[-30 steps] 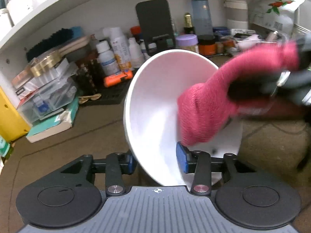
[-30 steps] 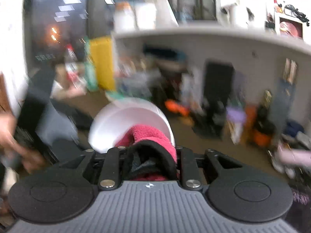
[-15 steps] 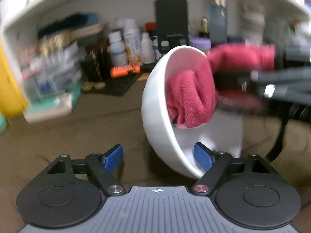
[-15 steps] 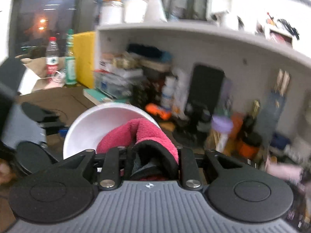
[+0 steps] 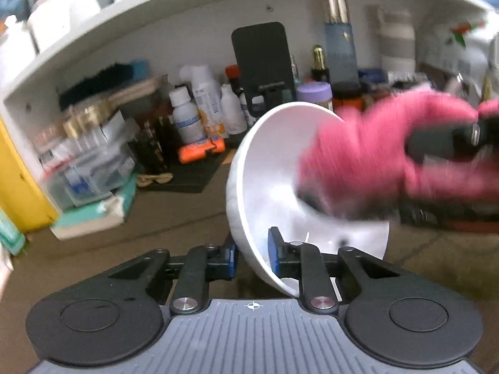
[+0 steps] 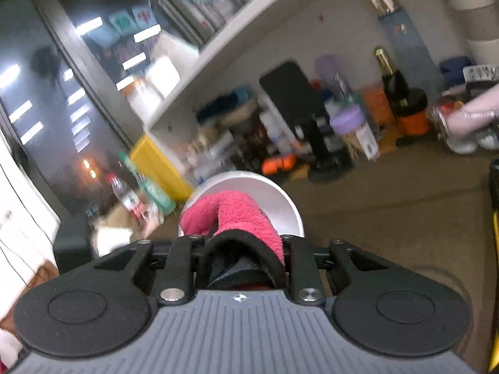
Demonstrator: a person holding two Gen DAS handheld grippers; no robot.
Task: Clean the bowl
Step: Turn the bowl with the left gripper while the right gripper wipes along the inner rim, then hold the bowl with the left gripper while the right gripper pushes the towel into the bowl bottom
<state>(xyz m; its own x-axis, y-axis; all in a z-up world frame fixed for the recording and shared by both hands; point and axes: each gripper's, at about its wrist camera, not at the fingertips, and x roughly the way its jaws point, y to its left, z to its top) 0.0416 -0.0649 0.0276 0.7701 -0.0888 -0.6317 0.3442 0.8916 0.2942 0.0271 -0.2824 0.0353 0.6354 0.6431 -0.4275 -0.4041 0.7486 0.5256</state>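
Bowl (image 5: 265,168), white and tipped on its side with the opening facing right, hangs above the brown tabletop (image 5: 174,218), its lower rim pinched between the blue pads of the left tool (image 5: 251,254). The right tool (image 6: 240,243) is clamped on a pink cloth (image 6: 230,212) that reaches into the bowl. In the left view the cloth is blurred, so whether it touches the inner wall is unclear.
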